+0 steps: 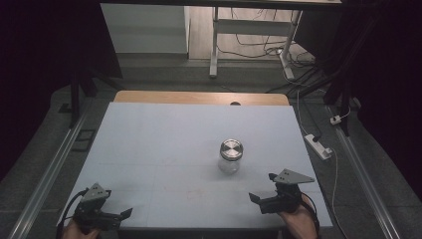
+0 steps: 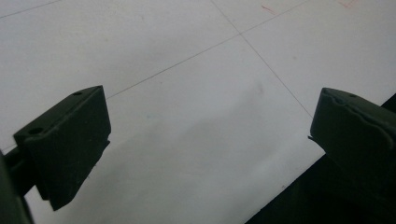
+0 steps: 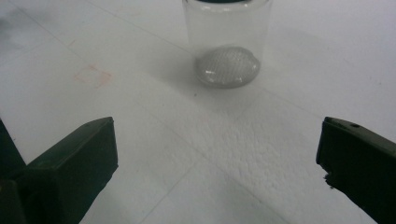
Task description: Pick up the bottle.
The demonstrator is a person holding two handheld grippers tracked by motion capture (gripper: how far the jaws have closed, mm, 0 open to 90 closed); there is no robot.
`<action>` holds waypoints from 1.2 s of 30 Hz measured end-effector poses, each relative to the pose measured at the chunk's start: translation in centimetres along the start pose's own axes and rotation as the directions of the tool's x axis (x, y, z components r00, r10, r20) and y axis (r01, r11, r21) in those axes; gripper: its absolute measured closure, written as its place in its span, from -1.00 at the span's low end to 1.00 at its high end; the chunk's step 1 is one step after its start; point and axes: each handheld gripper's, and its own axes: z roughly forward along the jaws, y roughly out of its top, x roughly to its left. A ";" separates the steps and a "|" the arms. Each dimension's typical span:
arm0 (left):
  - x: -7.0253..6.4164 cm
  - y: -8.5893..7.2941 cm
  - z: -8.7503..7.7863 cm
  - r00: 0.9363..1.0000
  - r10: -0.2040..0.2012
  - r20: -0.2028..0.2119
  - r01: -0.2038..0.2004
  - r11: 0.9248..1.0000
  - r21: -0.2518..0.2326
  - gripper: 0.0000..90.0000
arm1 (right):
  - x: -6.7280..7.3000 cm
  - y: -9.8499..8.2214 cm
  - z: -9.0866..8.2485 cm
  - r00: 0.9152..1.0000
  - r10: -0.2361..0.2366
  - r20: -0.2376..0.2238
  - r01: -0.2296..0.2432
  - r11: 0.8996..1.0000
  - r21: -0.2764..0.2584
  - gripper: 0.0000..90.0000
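left claw [image 1: 127,213]: black, cabled | right claw [image 1: 263,187]: black, grey three-cornered plate

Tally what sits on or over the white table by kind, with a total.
Glass jar with metal lid: 1
Hand-held tools: 2, the left tool and the right tool, both open and empty
Total: 3

Jar [image 1: 230,156] mid table [image 1: 159,134], nearer right hand-held gripper [image 1: 263,194] than left hand-held gripper [image 1: 119,209].
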 end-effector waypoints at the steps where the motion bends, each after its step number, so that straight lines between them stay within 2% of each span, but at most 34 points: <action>1: 0.0 0.0 0.0 1.000 0.000 0.001 0.000 1.000 0.000 -1.00 | 0.0 0.1 0.1 1.000 -0.002 -0.002 0.002 1.000 -0.006 -1.00; 11: 0.0 0.0 0.0 1.000 -0.001 0.003 0.001 1.000 0.003 -1.00 | -0.1 0.8 1.0 0.999 -0.022 -0.026 0.022 1.000 -0.011 -1.00; 16: 0.0 0.0 0.1 1.000 0.000 0.003 0.000 1.000 0.004 -1.00 | -0.1 1.4 1.8 0.999 -0.005 -0.039 0.005 1.000 -0.012 -1.00; 26: 0.1 0.0 0.0 1.000 0.000 0.010 0.000 1.000 0.004 -1.00 | -0.2 2.5 3.1 0.998 -0.016 -0.065 0.014 0.999 -0.038 -1.00; 31: 0.0 0.1 0.1 1.000 0.006 0.011 -0.006 1.000 0.008 -1.00 | -0.4 2.9 4.3 0.998 -0.011 -0.069 0.010 1.000 -0.012 -1.00; 36: 0.0 0.1 0.1 1.000 0.007 0.011 -0.007 1.000 0.008 -1.00 | -0.6 3.2 5.4 0.999 -0.011 -0.050 0.012 1.000 0.021 -1.00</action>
